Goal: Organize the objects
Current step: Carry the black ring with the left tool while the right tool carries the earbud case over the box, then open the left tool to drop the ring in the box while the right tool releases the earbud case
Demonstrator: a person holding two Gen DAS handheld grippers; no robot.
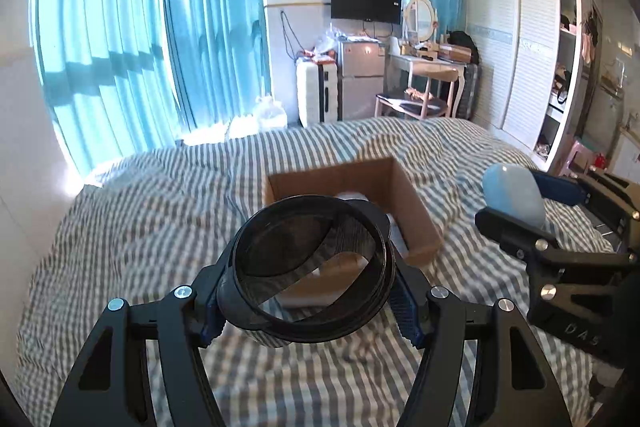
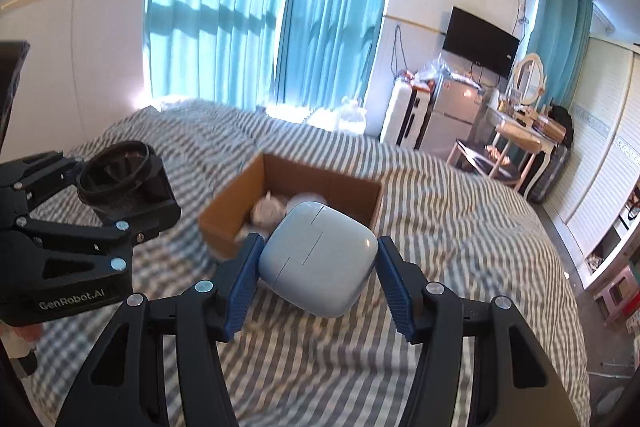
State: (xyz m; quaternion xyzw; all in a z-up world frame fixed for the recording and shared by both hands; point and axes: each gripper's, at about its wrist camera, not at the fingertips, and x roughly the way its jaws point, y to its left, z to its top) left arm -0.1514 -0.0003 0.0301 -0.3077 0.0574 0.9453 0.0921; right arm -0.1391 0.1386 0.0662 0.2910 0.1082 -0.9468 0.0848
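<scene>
My left gripper [image 1: 310, 283] is shut on a black see-through round container [image 1: 308, 263], held above the striped bed just in front of an open cardboard box [image 1: 416, 211]. It also shows in the right wrist view [image 2: 120, 183] at the left. My right gripper [image 2: 316, 263] is shut on a pale blue rounded case [image 2: 316, 259], held above the bed near the box [image 2: 352, 195]. The case shows in the left wrist view [image 1: 514, 195] at the right. White soft items [image 2: 268, 211] lie inside the box.
The bed with a grey-and-white striped cover [image 1: 160, 207] fills the foreground. Blue curtains [image 1: 140, 47] hang behind it. A white suitcase [image 1: 318, 95], small fridge, dressing table with chair [image 1: 420, 83] and wardrobe [image 1: 524, 47] stand beyond the bed's far side.
</scene>
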